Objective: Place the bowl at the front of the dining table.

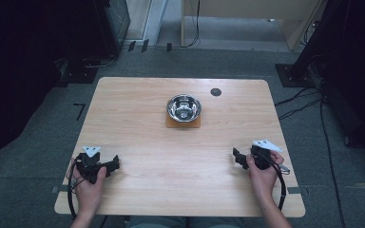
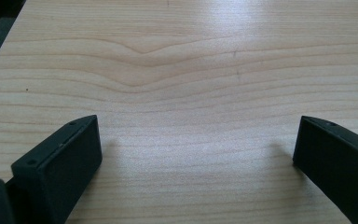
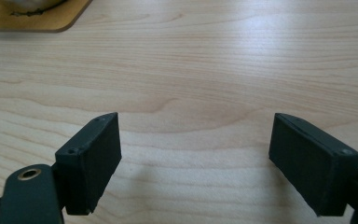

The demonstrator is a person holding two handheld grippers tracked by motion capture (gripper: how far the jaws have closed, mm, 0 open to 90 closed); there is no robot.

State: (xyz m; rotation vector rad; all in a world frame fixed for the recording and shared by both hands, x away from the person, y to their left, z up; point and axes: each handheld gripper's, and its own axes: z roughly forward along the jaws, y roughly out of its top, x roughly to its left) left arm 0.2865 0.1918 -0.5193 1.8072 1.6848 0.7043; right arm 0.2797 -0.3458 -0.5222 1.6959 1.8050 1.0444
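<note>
Left gripper (image 2: 196,144) and right gripper (image 3: 195,158): jaws wide apart, empty, over the bare table (image 1: 138,123).

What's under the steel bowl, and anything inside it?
The steel bowl sits on a square brown mat, centred on the wooden table. Inside shows only reflections; nothing visible. The mat's middle is covered by the bowl.

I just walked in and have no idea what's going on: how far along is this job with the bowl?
Nothing looks done yet. The bowl sits untouched on its mat at the far middle of the table. Nothing is in hand: the left gripper and right gripper rest near the front edge, jaws wide open over bare wood. All the handling looks still ahead, starting with a reach toward the bowl.
</note>
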